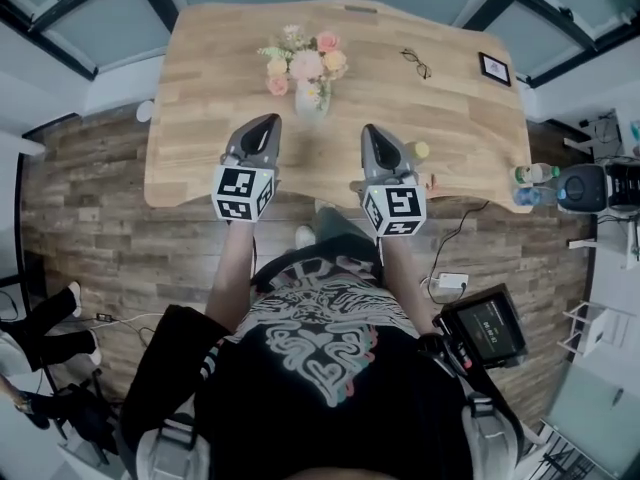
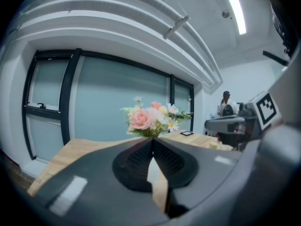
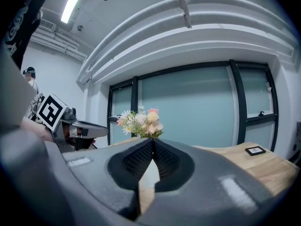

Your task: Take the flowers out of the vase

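Observation:
A bunch of pink, peach and white flowers [image 1: 303, 64] stands in a clear glass vase [image 1: 311, 102] at the middle of the wooden table [image 1: 200, 158]. My left gripper [image 1: 269, 120] hovers over the table just left of the vase, its jaws shut with nothing between them. My right gripper [image 1: 368, 129] is level with it on the vase's right, also shut and empty. In the left gripper view the flowers [image 2: 153, 118] rise just beyond the closed tips [image 2: 152, 140]. The right gripper view shows the flowers [image 3: 141, 123] ahead of its tips [image 3: 153, 141], slightly left.
A pair of glasses [image 1: 417, 63] and a small black framed card [image 1: 494, 68] lie on the table's far right. A small yellow object [image 1: 421, 151] sits by the right gripper. Bottles [image 1: 530, 175] stand off the table's right edge. A person [image 2: 226, 105] stands in the background.

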A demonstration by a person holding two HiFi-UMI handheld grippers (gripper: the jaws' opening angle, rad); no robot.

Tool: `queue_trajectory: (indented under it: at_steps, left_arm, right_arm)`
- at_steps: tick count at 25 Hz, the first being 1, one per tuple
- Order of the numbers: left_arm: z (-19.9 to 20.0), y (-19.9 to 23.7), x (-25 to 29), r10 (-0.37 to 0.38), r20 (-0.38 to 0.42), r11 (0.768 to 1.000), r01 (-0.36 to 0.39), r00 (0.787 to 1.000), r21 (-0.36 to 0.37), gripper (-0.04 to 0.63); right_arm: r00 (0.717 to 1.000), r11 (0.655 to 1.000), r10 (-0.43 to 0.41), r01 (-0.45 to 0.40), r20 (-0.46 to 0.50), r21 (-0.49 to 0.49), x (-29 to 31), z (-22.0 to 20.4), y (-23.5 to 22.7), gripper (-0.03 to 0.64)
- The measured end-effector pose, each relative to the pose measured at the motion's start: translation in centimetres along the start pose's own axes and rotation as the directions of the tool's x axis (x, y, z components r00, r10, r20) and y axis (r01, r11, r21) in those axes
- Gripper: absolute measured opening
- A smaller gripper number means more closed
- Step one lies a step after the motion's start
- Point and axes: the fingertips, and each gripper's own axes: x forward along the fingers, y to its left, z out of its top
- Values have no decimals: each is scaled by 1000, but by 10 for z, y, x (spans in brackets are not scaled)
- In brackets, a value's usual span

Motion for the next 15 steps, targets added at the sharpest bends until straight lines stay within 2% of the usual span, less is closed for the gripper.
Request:
queue_trajectory:
  at_steps: [8,15]
  left_arm:
    - [-7,16,9,21,-20,1000,-21,1000,8,-11]
    - [-11,29,20,15,-33,1000,-15,999,2,-11]
  right_arm:
    - [1000,1000,6,-6,-15,-17,21,1,-4,-2]
    - [1000,1000,21,-21,-18,9,41,-5,-5,-2]
